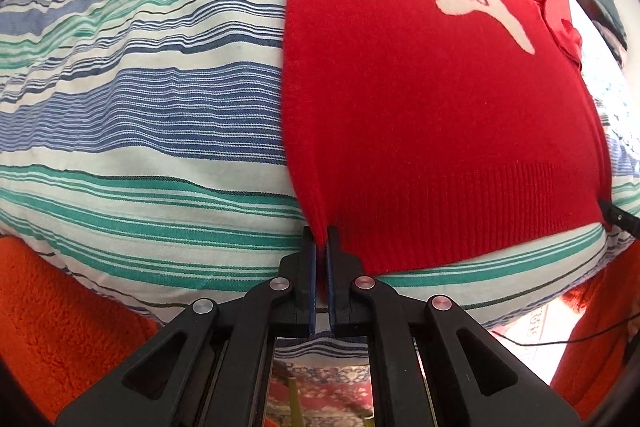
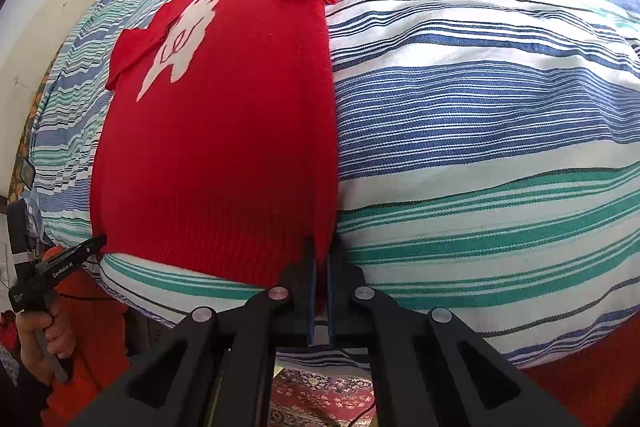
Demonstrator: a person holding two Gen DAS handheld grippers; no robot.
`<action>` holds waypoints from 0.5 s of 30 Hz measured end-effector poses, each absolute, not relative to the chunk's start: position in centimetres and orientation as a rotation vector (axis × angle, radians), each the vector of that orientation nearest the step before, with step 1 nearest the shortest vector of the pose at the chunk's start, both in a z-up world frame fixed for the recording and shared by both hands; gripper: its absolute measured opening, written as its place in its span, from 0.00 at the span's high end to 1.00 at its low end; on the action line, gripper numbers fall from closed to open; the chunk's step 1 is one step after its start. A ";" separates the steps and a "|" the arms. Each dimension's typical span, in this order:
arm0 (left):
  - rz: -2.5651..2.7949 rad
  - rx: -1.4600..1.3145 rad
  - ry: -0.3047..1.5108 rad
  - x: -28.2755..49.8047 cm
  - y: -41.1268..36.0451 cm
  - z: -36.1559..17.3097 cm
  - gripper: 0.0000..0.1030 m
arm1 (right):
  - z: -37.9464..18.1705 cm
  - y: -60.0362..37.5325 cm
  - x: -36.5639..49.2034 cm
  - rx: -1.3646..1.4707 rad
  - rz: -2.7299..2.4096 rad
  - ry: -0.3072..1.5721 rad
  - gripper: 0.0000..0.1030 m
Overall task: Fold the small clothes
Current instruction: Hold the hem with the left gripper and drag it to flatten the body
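A small red knit sweater (image 1: 420,115) with a white figure on its chest lies flat on a striped duvet (image 1: 140,107). Its ribbed hem points toward me and its sleeves lie at the far end. My left gripper (image 1: 321,231) is shut on the hem's left corner. My right gripper (image 2: 320,247) is shut on the hem's right corner. The sweater also shows in the right wrist view (image 2: 224,147). The left gripper shows there at the other corner (image 2: 94,241), and the right gripper's tip shows in the left wrist view (image 1: 612,213).
The duvet (image 2: 480,147) has blue, green and white stripes and bulges over an orange fleece blanket (image 1: 60,327). A patterned rug (image 2: 320,399) lies on the floor below. A white wall and a door stand at the far side.
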State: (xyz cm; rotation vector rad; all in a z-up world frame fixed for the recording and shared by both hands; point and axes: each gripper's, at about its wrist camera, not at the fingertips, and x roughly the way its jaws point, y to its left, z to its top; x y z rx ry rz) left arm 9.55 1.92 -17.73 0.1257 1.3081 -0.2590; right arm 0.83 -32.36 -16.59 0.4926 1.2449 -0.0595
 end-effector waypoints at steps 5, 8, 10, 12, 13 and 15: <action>-0.248 0.171 1.289 9.5 1.0 -17.9 0.96 | -16.6 -32.4 0.7 0.495 -0.058 1.240 0.99; -0.242 0.191 1.274 9.2 0.5 -18.0 0.95 | -16.4 -32.2 0.7 0.475 -0.061 1.238 0.99; -0.240 0.199 1.269 9.1 0.2 -18.0 0.95 | -16.3 -31.8 0.8 0.458 -0.064 1.237 0.99; -0.240 0.201 1.268 9.2 0.0 -18.0 0.95 | -16.3 -31.7 0.8 0.447 -0.066 1.236 0.99; -0.240 0.201 1.268 9.1 -0.3 -18.0 0.95 | -16.2 -31.7 0.8 0.442 -0.067 1.234 0.99; -0.240 0.203 1.268 9.1 -0.4 -18.0 0.95 | -16.2 -31.5 0.7 0.433 -0.070 1.232 0.99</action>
